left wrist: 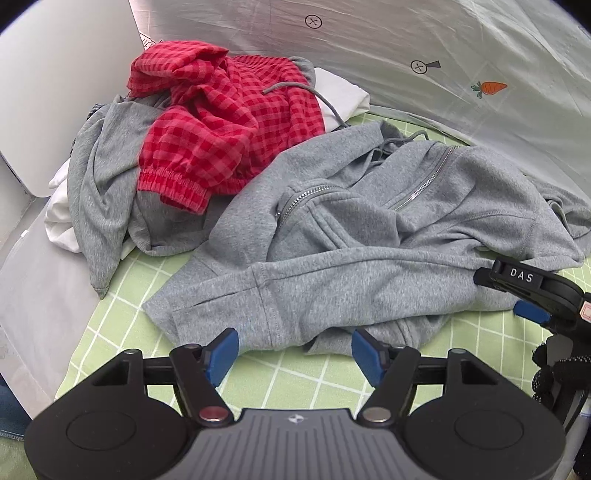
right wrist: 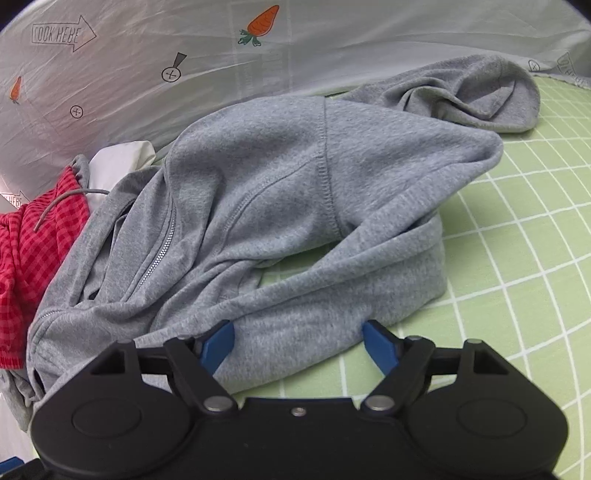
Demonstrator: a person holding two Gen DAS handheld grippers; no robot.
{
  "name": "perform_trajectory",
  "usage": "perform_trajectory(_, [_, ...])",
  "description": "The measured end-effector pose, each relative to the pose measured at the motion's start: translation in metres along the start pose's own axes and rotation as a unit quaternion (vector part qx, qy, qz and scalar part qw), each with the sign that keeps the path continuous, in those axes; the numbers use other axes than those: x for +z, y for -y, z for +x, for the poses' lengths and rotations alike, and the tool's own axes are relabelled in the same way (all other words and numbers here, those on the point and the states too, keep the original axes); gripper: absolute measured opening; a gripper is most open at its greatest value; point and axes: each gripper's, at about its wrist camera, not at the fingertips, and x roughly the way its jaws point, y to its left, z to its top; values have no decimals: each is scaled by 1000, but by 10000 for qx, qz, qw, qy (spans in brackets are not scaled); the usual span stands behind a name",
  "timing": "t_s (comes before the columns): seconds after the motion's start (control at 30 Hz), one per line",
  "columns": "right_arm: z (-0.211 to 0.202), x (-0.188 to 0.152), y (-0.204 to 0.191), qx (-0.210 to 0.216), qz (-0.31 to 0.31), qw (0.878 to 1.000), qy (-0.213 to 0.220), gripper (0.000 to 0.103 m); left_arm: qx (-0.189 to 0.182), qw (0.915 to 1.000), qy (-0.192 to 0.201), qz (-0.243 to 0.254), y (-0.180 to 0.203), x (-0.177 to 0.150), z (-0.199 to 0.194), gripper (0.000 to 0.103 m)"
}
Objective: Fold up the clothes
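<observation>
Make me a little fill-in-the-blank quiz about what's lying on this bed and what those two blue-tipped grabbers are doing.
1. The grey hoodie closes at the front with a ____.
2. The red garment has a ____ pattern.
3. The left gripper and right gripper both have their jaws ____.
4. The pale sheet behind is printed with orange ____.

Missing words: zipper; checked; open; carrots

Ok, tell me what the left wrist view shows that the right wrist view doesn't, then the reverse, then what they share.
Only the left wrist view shows the right gripper from outside, at the grey zip hoodie's near edge, plus a second grey garment under the red checked garment.

Only the right wrist view shows the hoodie's far sleeve cuff lying on the green grid sheet and a "look here" arrow printed on the backdrop.

Both show the hoodie, the red garment, white cloth, the green sheet and open fingers.
</observation>
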Motion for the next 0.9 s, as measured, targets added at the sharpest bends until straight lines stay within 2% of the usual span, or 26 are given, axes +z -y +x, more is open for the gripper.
perform_trajectory(0.03, [0,-1,-1,-58,-146,9999,46,72,6,10000,-30,2,0,-2,0,69])
perform_trajectory(0.07, [1,-2,0,-162,-302,9993,123,55,5,10000,-59,3,0,-3,1,69])
perform_trajectory(0.1, [0,-3,1,-283,-433,9985,194,44,5,10000,-88,4,0,-5,2,69])
perform_trajectory(0.13, [0,-3,7,-315,-493,9980,235,23,-4,9999,-104,10,1,-6,2,69])
perform_trajectory(0.17, [-1,-4,13,-309,-528,9978,268,14,-21,9999,-107,19,2,-6,2,69])
perform_trajectory(0.23, [-4,-2,29,-180,-419,9987,244,11,-65,9999,-98,44,4,-6,2,69])
perform_trajectory(0.4, [-10,4,68,-665,-440,9961,365,8,-161,9998,-30,127,9,-5,0,69])
perform_trajectory(0.5, [-16,21,106,-1364,-211,9891,515,5,-179,9998,-33,122,7,-6,0,69])
perform_trajectory(0.57, [-20,34,136,-1821,-20,9813,626,2,-184,9998,-60,96,5,-8,1,69])
perform_trajectory(0.63, [-26,47,162,-2514,107,9650,743,0,-171,9998,-98,67,3,-9,3,69])
perform_trajectory(0.7, [-32,57,181,-2955,247,9523,718,0,-150,9998,-140,22,0,-9,6,69])
perform_trajectory(0.73, [-36,60,188,-3019,355,9504,662,0,-140,9998,-155,1,-2,-9,7,69])
perform_trajectory(0.8, [-41,54,175,-2645,237,9620,634,3,-115,9998,-182,-49,-5,-9,10,69])
perform_trajectory(0.83, [-43,50,166,-2422,146,9681,629,10,-95,9997,-201,-83,-7,-8,12,69])
perform_trajectory(0.87, [-46,45,157,-2198,54,9735,623,25,-70,9997,-225,-120,-9,-7,14,69])
perform_trajectory(0.9, [-45,39,142,-1988,-94,9782,591,32,-42,9996,-251,-152,-11,-6,17,69])
